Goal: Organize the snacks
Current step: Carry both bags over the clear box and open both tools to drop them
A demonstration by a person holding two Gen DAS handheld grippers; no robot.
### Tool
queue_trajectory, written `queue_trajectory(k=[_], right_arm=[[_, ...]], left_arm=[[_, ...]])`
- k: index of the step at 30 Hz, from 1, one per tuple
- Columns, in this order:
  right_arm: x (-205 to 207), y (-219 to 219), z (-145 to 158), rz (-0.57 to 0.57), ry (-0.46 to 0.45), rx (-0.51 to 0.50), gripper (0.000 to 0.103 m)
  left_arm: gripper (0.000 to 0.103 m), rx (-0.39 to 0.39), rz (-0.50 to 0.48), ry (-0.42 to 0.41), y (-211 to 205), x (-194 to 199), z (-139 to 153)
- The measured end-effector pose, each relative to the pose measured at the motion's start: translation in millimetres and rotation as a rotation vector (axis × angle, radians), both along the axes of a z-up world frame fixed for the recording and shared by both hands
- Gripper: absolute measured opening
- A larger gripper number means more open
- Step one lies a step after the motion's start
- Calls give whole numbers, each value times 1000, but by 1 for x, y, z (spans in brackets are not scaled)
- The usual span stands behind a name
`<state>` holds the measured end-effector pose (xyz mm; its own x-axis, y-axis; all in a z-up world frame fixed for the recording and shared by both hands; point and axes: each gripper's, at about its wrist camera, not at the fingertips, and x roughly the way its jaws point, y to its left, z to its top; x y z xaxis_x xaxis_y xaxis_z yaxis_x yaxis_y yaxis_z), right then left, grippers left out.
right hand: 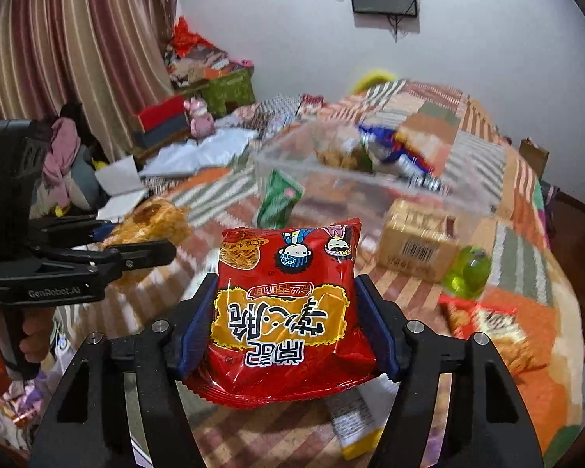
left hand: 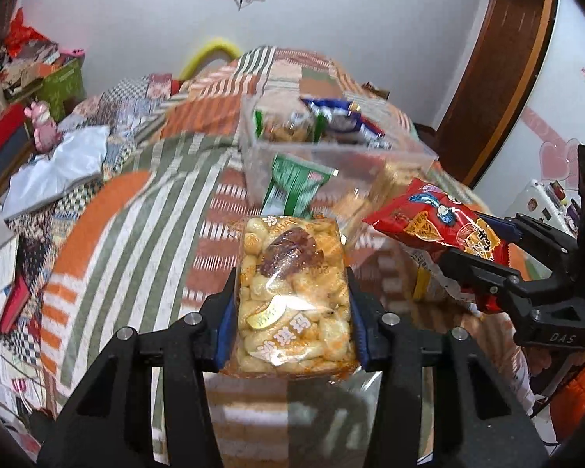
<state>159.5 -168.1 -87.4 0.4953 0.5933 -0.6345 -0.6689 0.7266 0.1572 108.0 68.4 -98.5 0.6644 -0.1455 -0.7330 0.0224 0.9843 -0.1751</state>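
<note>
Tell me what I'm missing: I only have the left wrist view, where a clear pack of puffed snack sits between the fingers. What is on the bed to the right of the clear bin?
Observer: A tan box with a barcode lies just in front of the clear bin.
Operator: Anything beside it?
Observer: A green bottle lies right of the box.
Operator: Can you see how the red packet is held?
Observer: Yes, the right gripper clamps the red packet from both sides, print upside down.
Operator: More loose snacks?
Observer: An orange packet lies nearer, below the bottle.
</note>
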Motion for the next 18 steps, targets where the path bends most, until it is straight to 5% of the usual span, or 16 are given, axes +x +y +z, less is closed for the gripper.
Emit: queue_trajectory(k=[18], right_arm=[[73,-15,35,-130,-78,9,65]], left_arm=[[47,11,-34,-56,-17,87,31]])
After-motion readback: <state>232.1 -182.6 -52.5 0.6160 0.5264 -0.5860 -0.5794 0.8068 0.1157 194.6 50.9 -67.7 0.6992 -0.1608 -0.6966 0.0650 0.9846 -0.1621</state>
